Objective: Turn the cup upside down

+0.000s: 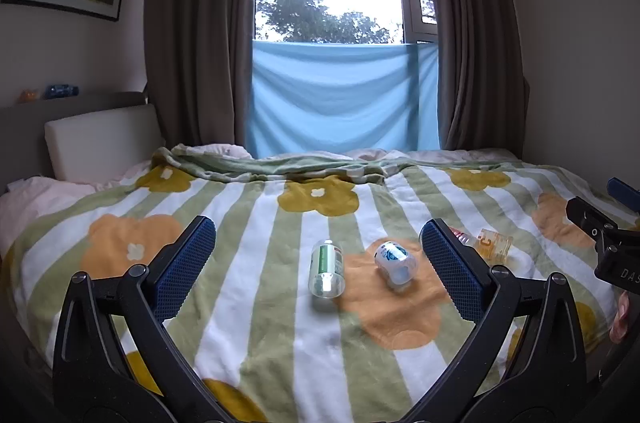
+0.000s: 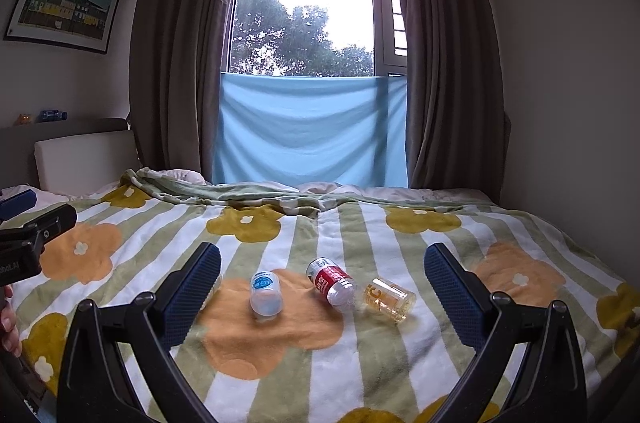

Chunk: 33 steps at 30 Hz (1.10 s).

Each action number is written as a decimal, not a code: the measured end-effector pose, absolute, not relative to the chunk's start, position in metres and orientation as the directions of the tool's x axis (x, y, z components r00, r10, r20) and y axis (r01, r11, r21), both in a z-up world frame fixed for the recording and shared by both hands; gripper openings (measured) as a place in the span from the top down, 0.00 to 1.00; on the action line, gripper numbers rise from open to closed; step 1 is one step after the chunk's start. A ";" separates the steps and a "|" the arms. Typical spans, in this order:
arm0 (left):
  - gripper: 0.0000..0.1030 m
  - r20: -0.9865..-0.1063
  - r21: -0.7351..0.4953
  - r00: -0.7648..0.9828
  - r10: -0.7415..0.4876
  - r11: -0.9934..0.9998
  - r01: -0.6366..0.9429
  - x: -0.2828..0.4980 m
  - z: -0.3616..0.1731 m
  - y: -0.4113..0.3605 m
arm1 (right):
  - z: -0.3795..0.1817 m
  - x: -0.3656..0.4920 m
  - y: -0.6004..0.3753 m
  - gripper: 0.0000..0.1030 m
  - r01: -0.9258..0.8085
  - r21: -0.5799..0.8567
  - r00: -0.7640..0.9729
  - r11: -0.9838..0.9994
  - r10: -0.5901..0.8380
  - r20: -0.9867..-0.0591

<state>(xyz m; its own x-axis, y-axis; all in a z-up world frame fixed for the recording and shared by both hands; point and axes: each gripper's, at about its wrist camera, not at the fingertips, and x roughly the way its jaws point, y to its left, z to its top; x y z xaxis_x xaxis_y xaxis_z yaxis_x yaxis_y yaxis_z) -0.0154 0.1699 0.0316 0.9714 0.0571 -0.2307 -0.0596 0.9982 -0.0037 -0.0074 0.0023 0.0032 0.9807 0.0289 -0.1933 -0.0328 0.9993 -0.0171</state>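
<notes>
Roughly mid-bed, four small containers lie tipped over on the striped flower blanket (image 2: 320,363), nearer its front edge than the window side. Left to right: a clear bottle with green label (image 1: 327,274) on its side on a white stripe; a clear cup with blue print (image 2: 265,293), tilted on the orange flower patch; a red-label bottle (image 2: 332,282) on its side, just right of the blue-print cup; a clear yellow-tinted cup (image 2: 389,299) on its side, mouth toward the front right, just beside or touching the red bottle's cap end, cannot tell which. Left hand-held gripper (image 1: 318,273) hovers low over the front edge, jaws spread wide, nothing between the pads; green bottle and blue-print cup sit in the gap ahead. Right hand-held gripper (image 2: 322,297) likewise spread wide and empty, with the blue-print cup, red bottle and yellow cup ahead between its fingers. Fingers of a person's hand (image 2: 8,327) show at the left edge of the right wrist view.
</notes>
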 end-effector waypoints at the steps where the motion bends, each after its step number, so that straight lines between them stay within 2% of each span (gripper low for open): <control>1: 0.00 -0.232 -0.005 0.971 0.056 0.998 -0.059 -0.015 0.030 0.170 | 0.003 -0.008 0.002 0.01 -0.033 -0.017 0.981 0.999 0.030 -0.193; 33: 0.00 -0.242 -0.025 0.970 0.033 0.999 -0.040 -0.013 0.026 0.171 | 0.000 -0.003 0.006 0.01 -0.052 -0.026 0.980 0.998 0.046 -0.194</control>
